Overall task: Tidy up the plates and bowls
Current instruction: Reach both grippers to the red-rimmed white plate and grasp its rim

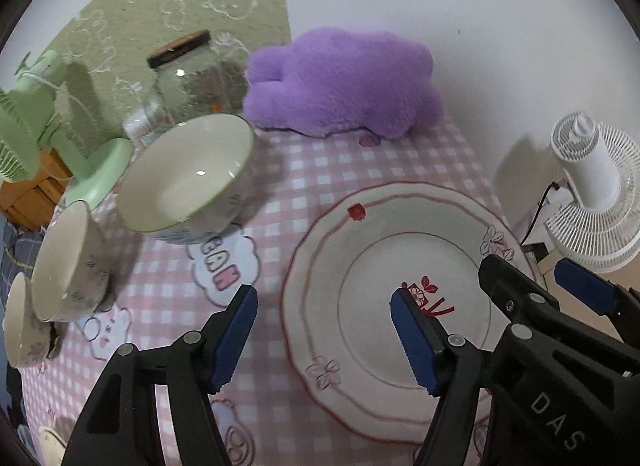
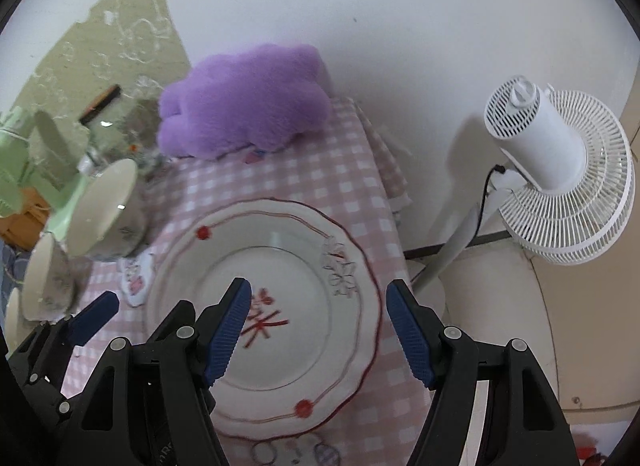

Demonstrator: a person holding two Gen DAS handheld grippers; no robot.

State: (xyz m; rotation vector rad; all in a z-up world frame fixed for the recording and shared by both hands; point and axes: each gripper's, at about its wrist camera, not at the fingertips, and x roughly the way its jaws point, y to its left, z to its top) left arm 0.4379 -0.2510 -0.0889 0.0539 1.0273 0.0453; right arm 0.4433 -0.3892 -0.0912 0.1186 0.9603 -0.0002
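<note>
A white scalloped plate [image 1: 416, 258] [image 2: 288, 258] with red trim lies flat on the pink checked tablecloth [image 1: 304, 169]. My left gripper [image 1: 324, 298] hovers open over the plate's left rim. One blue pad is over the cloth, the other over the plate's middle. My right gripper [image 2: 320, 288] [image 1: 532, 270] is open over the plate's right half, with its outer finger past the rim. Nothing is between either pair of pads. A large cream bowl [image 1: 188, 181] [image 2: 106, 205] stands to the plate's left. Two smaller bowls [image 1: 64, 262] [image 1: 20, 322] stand in a row nearer me.
A purple plush toy [image 1: 344, 81] [image 2: 240, 105] lies at the back against the wall. Beside it is a glass jar [image 1: 192, 73], and a green desk fan [image 1: 36, 121] stands far left. A white fan [image 2: 560, 169] stands off the table's right edge, on the floor.
</note>
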